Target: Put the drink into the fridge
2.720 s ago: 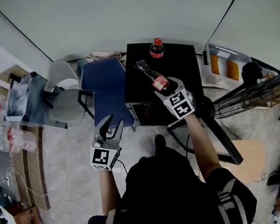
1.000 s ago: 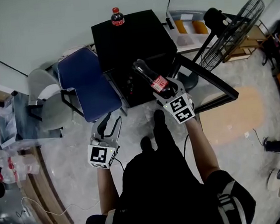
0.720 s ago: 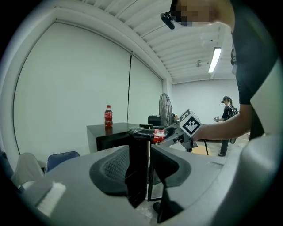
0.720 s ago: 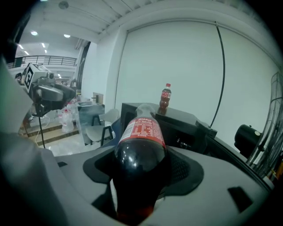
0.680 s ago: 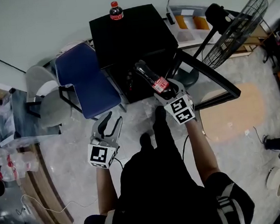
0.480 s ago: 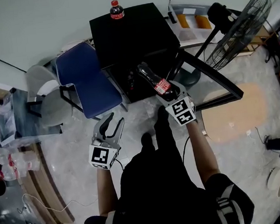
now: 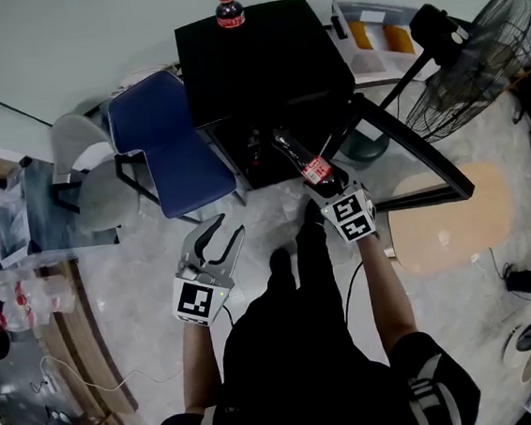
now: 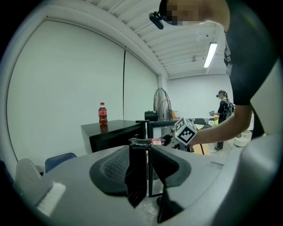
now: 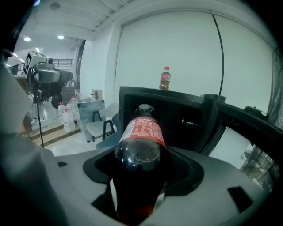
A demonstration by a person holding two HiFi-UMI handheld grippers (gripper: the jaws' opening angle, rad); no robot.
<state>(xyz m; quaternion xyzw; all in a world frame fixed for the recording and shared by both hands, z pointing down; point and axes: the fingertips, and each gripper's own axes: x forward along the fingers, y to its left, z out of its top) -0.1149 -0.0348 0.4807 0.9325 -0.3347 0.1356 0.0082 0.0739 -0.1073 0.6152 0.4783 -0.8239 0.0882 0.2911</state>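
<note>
a: where's the drink?
b: the cola bottle (image 9: 139, 132) lies nearly level in the right gripper (image 7: 331, 189), cap forward, just in front of the open black fridge (image 7: 259, 57). the jaws are clamped on its lower body, below the red label.
a: how will it handle?
b: it looks mostly full, so i'd judge it fairly heavy for its size, with the weight hanging out ahead of the grip. smooth plastic, a little springy; it could slide or droop if the squeeze eases. not fragile, though.
a: best place to hold?
b: the straight part of the body, where it's held or nearer the label. the neck seems too narrow and slick.
a: and the other gripper?
b: the left gripper (image 7: 223, 235) is spread with nothing between its jaws, low and off to the side. a second bottle (image 7: 229, 8) stands on the fridge top.
</note>
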